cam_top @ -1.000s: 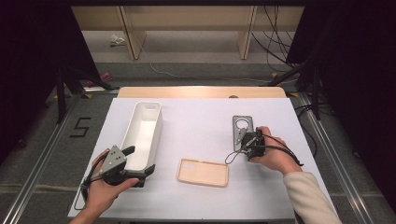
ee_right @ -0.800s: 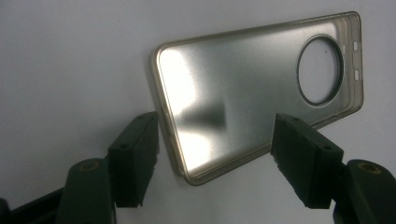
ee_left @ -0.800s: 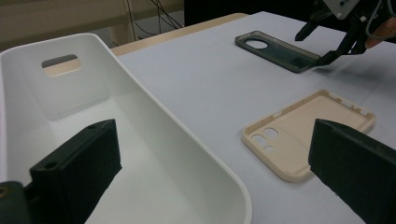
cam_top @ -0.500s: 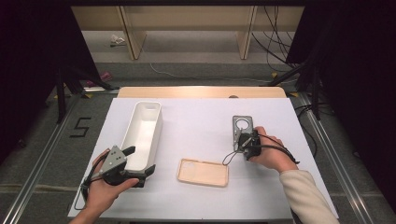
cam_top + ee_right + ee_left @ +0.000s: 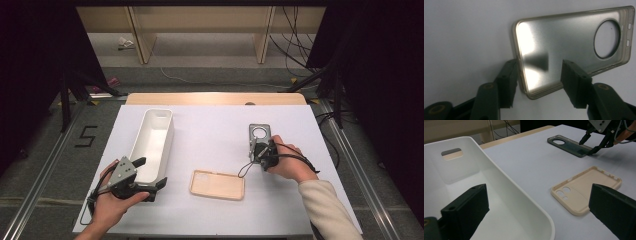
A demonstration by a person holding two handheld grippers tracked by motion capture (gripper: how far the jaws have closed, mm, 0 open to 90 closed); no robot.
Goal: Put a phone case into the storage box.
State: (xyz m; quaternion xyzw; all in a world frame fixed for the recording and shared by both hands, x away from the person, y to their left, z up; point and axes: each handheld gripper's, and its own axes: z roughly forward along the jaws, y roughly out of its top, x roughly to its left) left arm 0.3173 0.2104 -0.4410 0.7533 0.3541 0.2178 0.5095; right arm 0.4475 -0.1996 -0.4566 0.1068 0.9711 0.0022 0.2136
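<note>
On the right half of the white table top [image 5: 210, 135], your right gripper [image 5: 256, 150] has just been closing its jaws around the near end of the grey phone case [image 5: 259, 135], which lies flat with its round camera hole away from you. In the right gripper view the left pad sits against the case's [image 5: 574, 45] outer rim, while the right pad stands over the inner face near the far rim; whether it presses yet I cannot tell, so read this as a grip not yet made. Judged step: pinching the case's short end to lift it. Compared with a second ago the jaws are clearly narrower, and the hand has hardly shifted. Your left gripper [image 5: 150, 172] rests with jaws wide apart by the near end of the white bin [image 5: 165, 122], nothing held; the left gripper view shows one jaw over the bin's [image 5: 499, 185] interior. The beige phone case [image 5: 217, 184] lies open side up between your hands. Room: wooden table edge beyond the sheet, shelving legs, loose cables on a grey floor, a "5" marked on the floor at left.
</note>
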